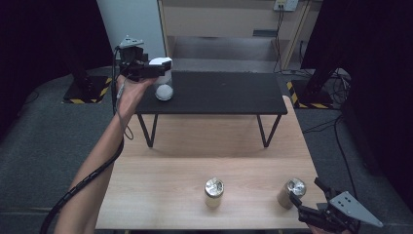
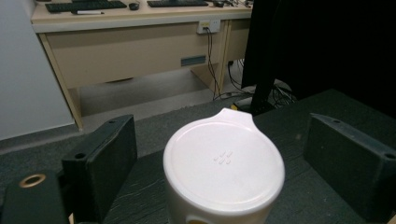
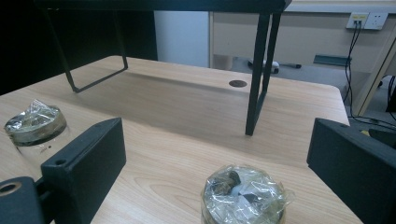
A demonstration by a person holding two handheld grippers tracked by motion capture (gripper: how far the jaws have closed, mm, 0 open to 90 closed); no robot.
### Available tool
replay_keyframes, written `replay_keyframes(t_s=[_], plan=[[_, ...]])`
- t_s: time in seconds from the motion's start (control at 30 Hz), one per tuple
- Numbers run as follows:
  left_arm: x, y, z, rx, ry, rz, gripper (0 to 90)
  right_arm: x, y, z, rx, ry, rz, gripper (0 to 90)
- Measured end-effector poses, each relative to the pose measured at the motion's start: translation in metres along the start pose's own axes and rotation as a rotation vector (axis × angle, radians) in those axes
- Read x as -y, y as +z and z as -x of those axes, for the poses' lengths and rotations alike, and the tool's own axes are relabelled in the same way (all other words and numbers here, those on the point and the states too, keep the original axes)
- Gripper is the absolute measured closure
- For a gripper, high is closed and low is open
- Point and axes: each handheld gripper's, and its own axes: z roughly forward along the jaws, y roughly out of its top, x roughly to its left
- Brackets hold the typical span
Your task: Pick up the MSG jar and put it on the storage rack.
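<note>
A white-lidded jar (image 1: 163, 84) (image 2: 224, 168) stands at the left end of a black raised shelf (image 1: 219, 92). My left gripper (image 1: 158, 70) (image 2: 233, 154) reaches in from the left and straddles the jar. It is open, with a gap between each jaw and the lid. On the wooden table (image 1: 160, 190), near the front right corner, is a foil-topped jar (image 1: 292, 191) (image 3: 243, 193). My right gripper (image 1: 304, 189) (image 3: 219, 158) is open around it, both jaws well clear of its sides.
A second foil-topped jar (image 1: 214, 191) (image 3: 35, 123) stands near the table's front middle. The shelf rests on thin black legs (image 3: 257, 74) over the table's far half. Behind the table is a desk (image 2: 140, 42) with cables.
</note>
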Motion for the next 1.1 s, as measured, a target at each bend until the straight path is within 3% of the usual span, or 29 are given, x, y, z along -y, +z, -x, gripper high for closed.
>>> replay_keyframes(t_s=[0.63,1.1], plan=[[-0.006,-0.05,-0.005,0.061,0.019,0.062,8.9,-0.001,0.001,-0.001,-0.005,-0.005,-0.008,5.1],[0.016,-0.078,-0.011,0.146,0.021,0.092,8.9,-0.002,0.001,-0.001,-0.005,-0.006,-0.009,5.1]])
